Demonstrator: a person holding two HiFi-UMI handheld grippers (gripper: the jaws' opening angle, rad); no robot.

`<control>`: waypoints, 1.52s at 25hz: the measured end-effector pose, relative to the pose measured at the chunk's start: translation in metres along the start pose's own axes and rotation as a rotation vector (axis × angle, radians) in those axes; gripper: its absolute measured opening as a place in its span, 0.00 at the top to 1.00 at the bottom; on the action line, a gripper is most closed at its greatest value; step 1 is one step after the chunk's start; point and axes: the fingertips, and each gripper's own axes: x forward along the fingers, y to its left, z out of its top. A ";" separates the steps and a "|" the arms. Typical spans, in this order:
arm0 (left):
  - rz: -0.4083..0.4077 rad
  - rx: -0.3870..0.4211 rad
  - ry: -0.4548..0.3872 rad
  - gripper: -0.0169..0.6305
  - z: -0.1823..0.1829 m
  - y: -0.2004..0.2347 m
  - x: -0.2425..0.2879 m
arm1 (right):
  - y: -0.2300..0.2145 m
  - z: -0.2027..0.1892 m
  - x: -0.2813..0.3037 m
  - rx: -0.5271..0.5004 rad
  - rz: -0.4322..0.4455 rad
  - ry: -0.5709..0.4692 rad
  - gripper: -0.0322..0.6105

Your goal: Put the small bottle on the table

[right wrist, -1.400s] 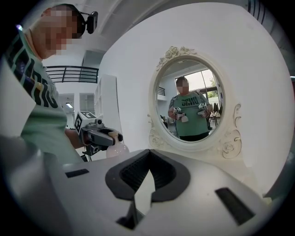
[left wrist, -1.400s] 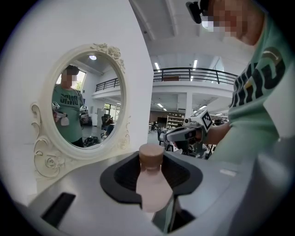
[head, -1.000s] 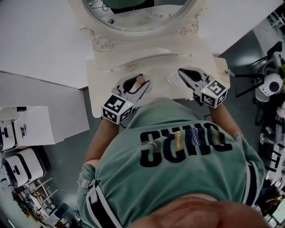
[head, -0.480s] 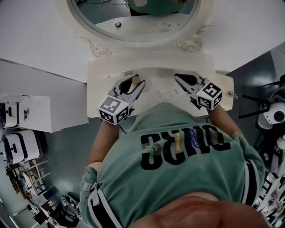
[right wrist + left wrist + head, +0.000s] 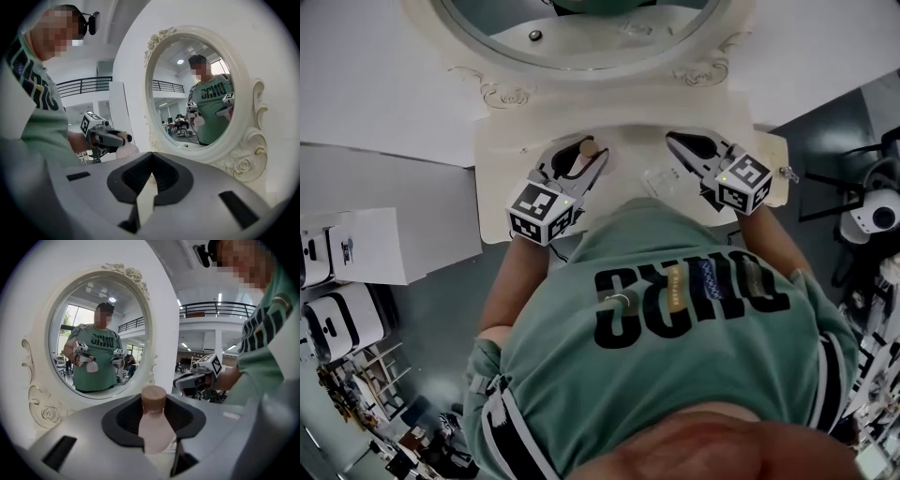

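A small pale pink bottle (image 5: 587, 147) with a tan cap stands upright between the jaws of my left gripper (image 5: 581, 161), which is shut on its body (image 5: 153, 425). It hangs above the left half of the cream vanity table (image 5: 502, 159), in front of the oval mirror (image 5: 581, 28). My right gripper (image 5: 672, 141) hovers over the table's right half, jaws shut with nothing between them. From the right gripper view, the left gripper (image 5: 117, 137) and the bottle (image 5: 126, 150) show at the left. The mirror reflects the person and both grippers.
A small clear thing (image 5: 661, 178) lies on the table between the grippers. The ornate mirror frame (image 5: 243, 159) rises close behind. White boxes (image 5: 356, 253) stand on the floor at the left, a tripod and a white device (image 5: 872, 211) at the right.
Both grippers have moved a little further over the table toward the mirror. The bottle stays gripped in the left gripper, and the right jaws stay shut.
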 end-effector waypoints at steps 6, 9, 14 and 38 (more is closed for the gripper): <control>-0.002 -0.001 0.023 0.75 -0.006 0.008 0.004 | -0.007 0.008 0.005 0.001 -0.015 -0.010 0.96; 0.006 0.005 0.022 0.75 -0.006 0.015 0.010 | -0.014 0.008 0.012 -0.001 -0.012 -0.008 0.96; 0.009 -0.005 0.049 0.75 -0.021 0.021 0.019 | -0.015 -0.003 0.026 0.001 0.008 0.017 0.96; -0.005 0.007 0.181 0.75 -0.168 0.052 0.097 | -0.037 -0.108 0.100 0.047 0.031 0.109 0.96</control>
